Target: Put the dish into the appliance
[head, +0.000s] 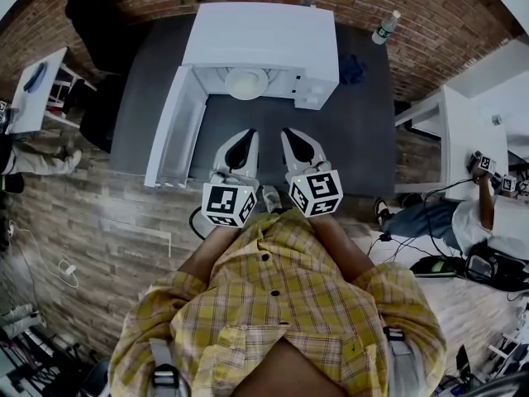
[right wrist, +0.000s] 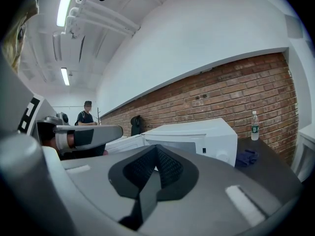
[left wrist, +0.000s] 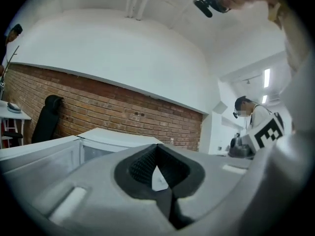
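Observation:
A white microwave (head: pixel 260 44) stands at the back of a dark table (head: pixel 364 139), its door (head: pixel 173 131) swung wide open to the left. A white dish (head: pixel 246 81) lies inside the cavity. My left gripper (head: pixel 241 143) and right gripper (head: pixel 296 141) hover side by side over the table's front, close to my body and well short of the microwave. Both are shut with nothing between the jaws. The left gripper (left wrist: pixel 160 173) looks at the open microwave (left wrist: pixel 118 139) from the left gripper view; the right gripper (right wrist: pixel 156 168) faces the same microwave (right wrist: pixel 197 136).
A water bottle (head: pixel 384 27) and a blue cloth (head: pixel 353 69) sit on the table right of the microwave, also seen as bottle (right wrist: pixel 254 126) and cloth (right wrist: pixel 246 157). White tables stand at left (head: pixel 37 89) and right (head: pixel 463 139). A brick wall runs behind.

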The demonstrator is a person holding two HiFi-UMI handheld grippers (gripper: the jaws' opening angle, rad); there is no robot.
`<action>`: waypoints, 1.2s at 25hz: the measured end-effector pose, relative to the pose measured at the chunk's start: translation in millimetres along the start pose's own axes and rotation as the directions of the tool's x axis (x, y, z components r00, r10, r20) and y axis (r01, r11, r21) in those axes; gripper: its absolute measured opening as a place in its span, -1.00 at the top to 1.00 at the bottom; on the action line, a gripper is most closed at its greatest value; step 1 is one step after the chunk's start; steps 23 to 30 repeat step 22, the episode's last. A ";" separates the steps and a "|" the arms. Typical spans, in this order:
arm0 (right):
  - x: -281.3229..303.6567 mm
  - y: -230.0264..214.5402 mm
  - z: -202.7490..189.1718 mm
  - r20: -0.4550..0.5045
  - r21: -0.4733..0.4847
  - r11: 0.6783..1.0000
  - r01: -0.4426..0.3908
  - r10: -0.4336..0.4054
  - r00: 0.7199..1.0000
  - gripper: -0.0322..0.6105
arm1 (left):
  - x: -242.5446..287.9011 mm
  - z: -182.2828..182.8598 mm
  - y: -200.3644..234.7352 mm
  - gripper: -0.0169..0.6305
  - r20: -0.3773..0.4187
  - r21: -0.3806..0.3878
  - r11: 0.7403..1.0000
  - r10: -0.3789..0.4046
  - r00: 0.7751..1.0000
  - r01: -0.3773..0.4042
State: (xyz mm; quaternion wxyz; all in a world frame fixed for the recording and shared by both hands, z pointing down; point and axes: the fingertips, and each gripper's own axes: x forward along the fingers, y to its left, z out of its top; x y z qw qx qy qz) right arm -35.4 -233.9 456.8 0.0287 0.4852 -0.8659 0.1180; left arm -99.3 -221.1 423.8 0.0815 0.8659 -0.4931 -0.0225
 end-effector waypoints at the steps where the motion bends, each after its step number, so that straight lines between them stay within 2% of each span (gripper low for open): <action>1: -0.8 -0.1 0.2 0.003 0.000 1.000 0.000 0.000 1.000 0.89 | 0.1 -1.2 -1.3 0.95 -0.005 0.011 1.000 0.000 1.000 0.000; 8: -3.2 0.8 6.1 0.029 -0.009 1.000 -0.009 0.010 1.000 0.89 | -0.3 -3.9 2.1 0.95 -0.015 0.038 0.999 0.032 0.999 -0.031; 30: -7.4 6.8 15.8 0.064 -0.027 1.000 -0.015 0.017 0.998 0.89 | -2.8 0.9 4.5 0.95 -0.007 0.047 0.998 0.040 0.999 -0.039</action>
